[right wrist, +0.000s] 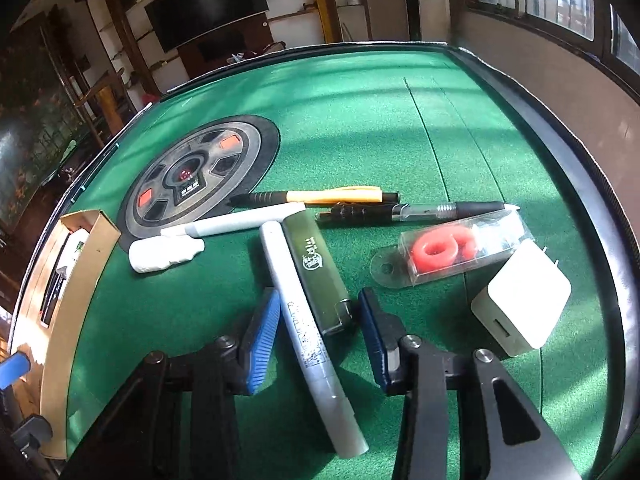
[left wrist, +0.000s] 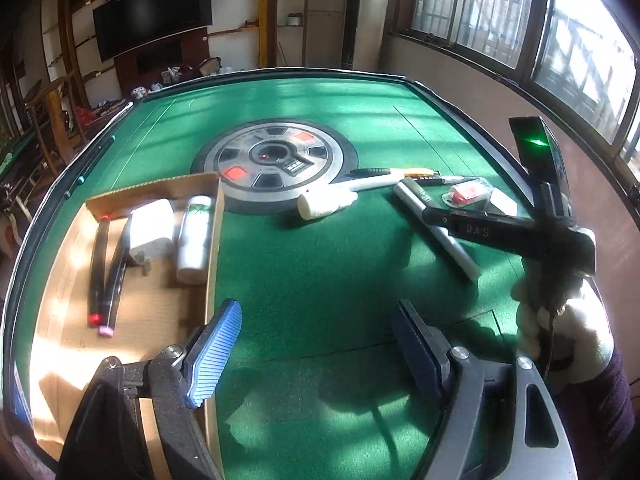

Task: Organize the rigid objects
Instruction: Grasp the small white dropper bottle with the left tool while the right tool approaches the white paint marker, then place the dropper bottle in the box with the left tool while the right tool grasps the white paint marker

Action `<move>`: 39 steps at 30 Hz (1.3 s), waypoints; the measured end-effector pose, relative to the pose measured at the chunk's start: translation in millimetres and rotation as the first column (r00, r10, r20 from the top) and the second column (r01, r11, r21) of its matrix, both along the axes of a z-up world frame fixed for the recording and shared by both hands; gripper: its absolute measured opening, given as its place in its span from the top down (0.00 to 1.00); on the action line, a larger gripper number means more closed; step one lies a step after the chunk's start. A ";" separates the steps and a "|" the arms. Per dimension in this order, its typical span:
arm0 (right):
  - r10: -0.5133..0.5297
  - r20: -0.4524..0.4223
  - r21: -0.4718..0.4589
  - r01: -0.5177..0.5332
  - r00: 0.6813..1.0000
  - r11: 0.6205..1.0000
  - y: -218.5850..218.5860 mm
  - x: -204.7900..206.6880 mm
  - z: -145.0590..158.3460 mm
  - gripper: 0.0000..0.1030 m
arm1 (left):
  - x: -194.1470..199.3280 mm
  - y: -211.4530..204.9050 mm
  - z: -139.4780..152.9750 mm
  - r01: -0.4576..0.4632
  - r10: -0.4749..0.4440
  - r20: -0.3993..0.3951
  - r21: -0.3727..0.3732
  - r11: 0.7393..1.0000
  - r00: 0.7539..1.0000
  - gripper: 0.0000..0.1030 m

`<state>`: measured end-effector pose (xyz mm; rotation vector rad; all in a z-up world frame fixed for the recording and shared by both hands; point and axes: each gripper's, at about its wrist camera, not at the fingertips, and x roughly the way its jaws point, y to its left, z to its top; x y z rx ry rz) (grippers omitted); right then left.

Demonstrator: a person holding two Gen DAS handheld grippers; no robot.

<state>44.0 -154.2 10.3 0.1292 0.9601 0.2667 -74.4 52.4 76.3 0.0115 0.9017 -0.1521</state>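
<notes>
My right gripper (right wrist: pixel 320 320) is open, its blue pads on either side of a silver marker (right wrist: pixel 308 332) and a dark green lighter (right wrist: pixel 316 272) lying on the green table (right wrist: pixel 360 120). My left gripper (left wrist: pixel 316 344) is open and empty above the felt, beside the cardboard box (left wrist: pixel 212 248). The box holds a white charger (left wrist: pixel 150 228), a white bottle (left wrist: pixel 194 236) and two dark pens (left wrist: pixel 106 276). The right gripper also shows in the left wrist view (left wrist: pixel 432 212) over the marker.
Loose on the felt: a white bottle (right wrist: pixel 164 254), a grey marker (right wrist: pixel 240 220), an orange pen (right wrist: pixel 340 195), a black pen (right wrist: pixel 420 210), a clear case with red rings (right wrist: pixel 452 252), a white charger (right wrist: pixel 520 308). A round dice panel (right wrist: pixel 200 176) sits mid-table.
</notes>
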 end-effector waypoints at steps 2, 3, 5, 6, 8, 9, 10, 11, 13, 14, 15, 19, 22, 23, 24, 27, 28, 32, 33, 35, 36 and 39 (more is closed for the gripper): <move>0.006 -0.012 0.060 -0.006 1.000 0.998 -5.5 -2.1 1.8 0.65 | 17.3 -7.4 1.4 0.029 -0.029 0.017 0.029 0.999 0.999 0.22; -0.001 -0.005 0.093 0.001 1.000 0.996 -10.0 -3.5 4.2 0.65 | 28.1 -11.3 1.1 0.049 -0.050 0.024 0.045 0.998 0.998 0.22; -0.028 0.013 0.144 0.026 1.000 0.989 -19.8 -6.0 10.0 0.58 | 50.9 -20.6 -4.9 0.090 -0.092 0.023 0.081 0.993 0.996 0.22; -0.048 0.021 0.165 0.044 0.999 0.985 -25.5 -7.0 11.9 0.54 | 63.4 -24.5 -9.8 0.108 -0.110 0.017 0.099 0.989 0.994 0.22; -0.088 0.020 0.203 0.082 0.996 0.976 -36.6 -7.2 13.2 0.49 | 88.1 -32.5 -20.8 0.135 -0.135 -0.005 0.137 0.981 0.991 0.22; -0.103 0.012 0.223 0.098 0.995 0.970 -41.5 -6.4 12.5 0.49 | 99.5 -34.8 -26.3 0.152 -0.151 -0.014 0.140 0.978 0.988 0.22; -0.117 0.002 0.240 0.114 0.993 0.964 -46.2 -4.8 11.3 0.49 | 109.6 -36.8 -32.4 0.161 -0.159 -0.024 0.154 0.975 0.987 0.22; -0.132 -0.008 0.248 0.130 0.991 0.960 -49.8 -3.4 10.3 0.49 | 119.2 -39.5 -38.7 0.158 -0.155 -0.033 0.181 0.971 0.987 0.22; -0.152 -0.020 0.254 0.152 0.988 0.955 -54.5 -0.8 8.5 0.49 | 133.7 -43.2 -50.4 0.172 -0.164 -0.056 0.197 0.965 0.985 0.22; -0.157 -0.025 0.259 0.158 0.987 0.953 -56.4 0.8 7.8 0.49 | 138.3 -45.4 -55.9 0.180 -0.168 -0.071 0.207 0.962 0.983 0.22; -0.161 -0.031 0.263 0.164 0.986 0.951 -57.3 1.2 7.1 0.49 | 139.9 -46.6 -59.3 0.175 -0.162 -0.078 0.213 0.961 0.984 0.27; -0.167 -0.032 0.267 0.170 0.985 0.949 -56.9 1.2 7.3 0.49 | 130.2 -47.1 -56.9 0.188 -0.176 -0.092 0.141 0.972 0.980 0.67; -0.160 -0.045 0.270 0.167 0.986 0.948 -56.3 1.8 5.0 0.49 | 108.0 -52.0 -55.3 0.235 -0.222 -0.099 0.155 0.960 0.970 0.74; -0.159 -0.051 0.272 0.167 0.986 0.948 -56.4 2.2 3.9 0.49 | 100.1 -52.4 -53.5 0.242 -0.229 -0.100 0.152 0.958 0.968 0.74; -0.160 -0.055 0.274 0.169 0.986 0.947 -56.5 2.1 3.2 0.48 | 92.9 -52.8 -51.1 0.246 -0.234 -0.093 0.152 0.957 0.968 0.74; -0.160 -0.059 0.287 0.170 0.985 0.943 -57.5 1.8 2.6 0.48 | 82.0 -53.0 -48.3 0.253 -0.243 -0.087 0.132 0.958 0.966 0.60; -0.159 -0.059 0.287 0.169 0.986 0.943 -57.1 1.5 2.6 0.48 | 81.8 -55.9 -48.9 0.254 -0.244 -0.089 0.137 0.957 0.966 0.52; -0.151 -0.051 0.278 0.159 0.987 0.947 -54.1 0.5 2.8 0.48 | 84.0 -64.9 -58.4 0.223 -0.217 -0.057 0.160 0.962 0.975 0.46; -0.147 -0.049 0.278 0.155 0.988 0.948 -53.5 0.3 3.0 0.48 | 84.5 -62.1 -59.6 0.212 -0.206 -0.058 0.137 0.968 0.977 0.64; -0.140 -0.044 0.277 0.146 0.989 0.950 -52.4 1.0 3.4 0.48 | 80.3 -54.7 -60.1 0.190 -0.186 -0.072 0.052 0.980 0.980 0.74; -0.137 -0.043 0.274 0.143 0.990 0.951 -51.2 0.8 3.4 0.47 | 75.1 -51.5 -59.4 0.173 -0.170 -0.066 0.038 0.984 0.983 0.74; -0.131 -0.055 0.272 0.141 0.990 0.952 -49.0 1.7 1.0 0.47 | 52.4 -42.0 -48.8 0.156 -0.157 -0.037 -0.027 0.987 0.987 0.74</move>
